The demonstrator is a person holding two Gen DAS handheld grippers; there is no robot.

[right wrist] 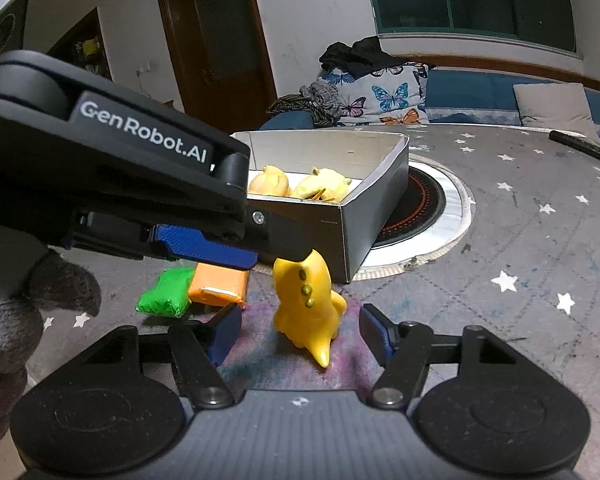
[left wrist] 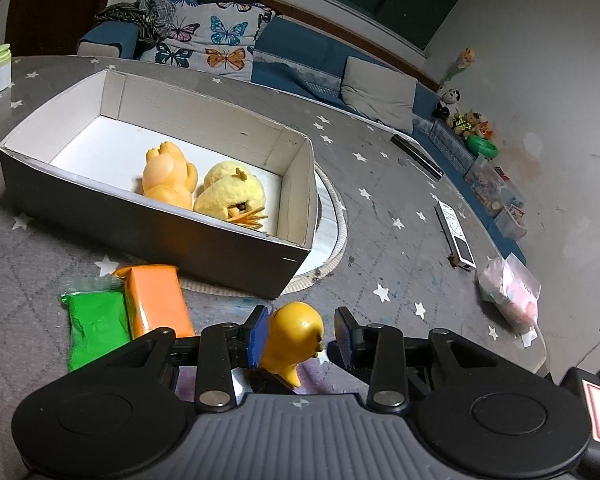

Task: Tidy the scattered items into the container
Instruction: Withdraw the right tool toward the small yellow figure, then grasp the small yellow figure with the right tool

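yellow toy upright on mat near box corner | light, stiff, slippery; grip mid-body | left gripper wide around it, right gripper apart, neither gripping

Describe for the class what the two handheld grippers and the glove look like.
Each gripper, left and right, has black linkage arms, round black hubs, a ribbed grey body and blue textured pads. One casing carries white "GenRobot.AI" lettering. A grey knitted glove shows.
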